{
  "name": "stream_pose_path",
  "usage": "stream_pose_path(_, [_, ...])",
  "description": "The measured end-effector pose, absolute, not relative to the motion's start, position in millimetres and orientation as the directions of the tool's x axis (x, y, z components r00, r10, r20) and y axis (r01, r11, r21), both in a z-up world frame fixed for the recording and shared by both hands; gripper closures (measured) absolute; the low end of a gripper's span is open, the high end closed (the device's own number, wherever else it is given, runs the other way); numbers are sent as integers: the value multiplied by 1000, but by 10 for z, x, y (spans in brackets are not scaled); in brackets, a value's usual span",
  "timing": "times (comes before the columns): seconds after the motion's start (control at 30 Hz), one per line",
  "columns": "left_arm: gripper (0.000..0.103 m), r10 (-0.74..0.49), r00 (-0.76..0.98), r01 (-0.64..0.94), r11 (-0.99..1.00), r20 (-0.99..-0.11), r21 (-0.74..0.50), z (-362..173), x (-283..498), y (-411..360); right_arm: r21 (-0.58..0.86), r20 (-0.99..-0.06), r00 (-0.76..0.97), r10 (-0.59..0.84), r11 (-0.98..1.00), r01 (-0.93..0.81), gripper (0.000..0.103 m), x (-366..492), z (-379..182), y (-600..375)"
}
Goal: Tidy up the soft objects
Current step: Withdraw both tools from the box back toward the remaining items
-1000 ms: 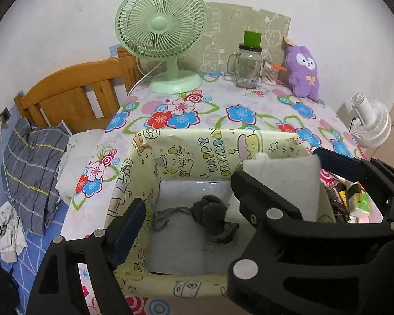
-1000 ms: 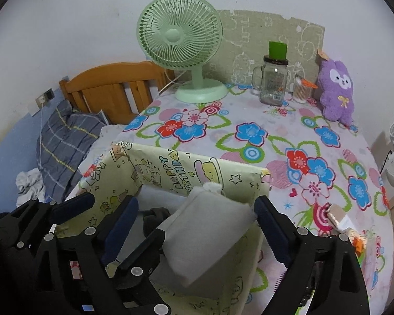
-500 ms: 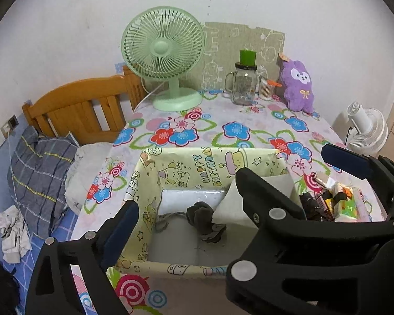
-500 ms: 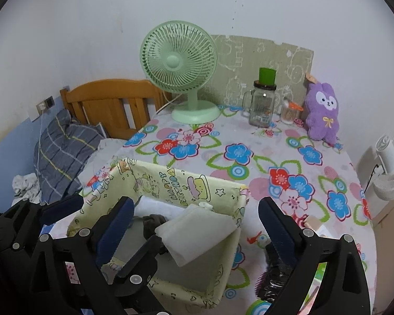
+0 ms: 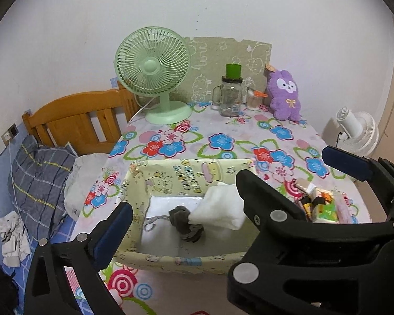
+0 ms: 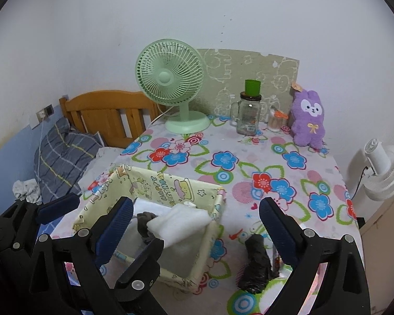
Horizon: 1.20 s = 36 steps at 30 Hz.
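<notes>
A pale yellow cartoon-print fabric basket [image 5: 170,176] [image 6: 155,183] stands on the near part of the flowered table. Inside lie a white folded cloth [image 5: 220,207] [image 6: 181,221] leaning on the right wall and a dark grey scrunchie-like item [image 5: 183,220] [image 6: 144,221]. My left gripper [image 5: 223,183] is open and empty above the basket. My right gripper [image 6: 194,218] is open and empty above the basket's right side. A black soft item [image 6: 256,262] lies on the table right of the basket. A purple plush rabbit [image 5: 283,97] [image 6: 308,118] sits at the far right.
A green desk fan [image 6: 170,84], a glass jar with a green lid [image 6: 248,113] and a small cup [image 6: 274,122] stand at the back. Small packets [image 5: 320,204] lie right of the basket. A wooden bed frame [image 6: 105,115] and a white fan [image 6: 383,168] flank the table.
Both grippers have pulled back and up from the basket. The white cloth, earlier between the right gripper's fingers, now rests inside the basket.
</notes>
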<state>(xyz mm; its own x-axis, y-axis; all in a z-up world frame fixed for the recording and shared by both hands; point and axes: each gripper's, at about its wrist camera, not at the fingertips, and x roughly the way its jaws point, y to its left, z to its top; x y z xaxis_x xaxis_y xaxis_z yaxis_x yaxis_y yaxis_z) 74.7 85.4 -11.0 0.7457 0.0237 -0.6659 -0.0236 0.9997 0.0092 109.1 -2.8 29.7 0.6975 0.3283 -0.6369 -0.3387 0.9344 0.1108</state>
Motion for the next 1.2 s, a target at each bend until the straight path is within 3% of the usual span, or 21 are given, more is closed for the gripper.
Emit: stream_pose_path(1.2, [0,-37,773,48,999,-633,1,-101,492,-23,82,-592,767,246,966,-247,0,716,311,-973])
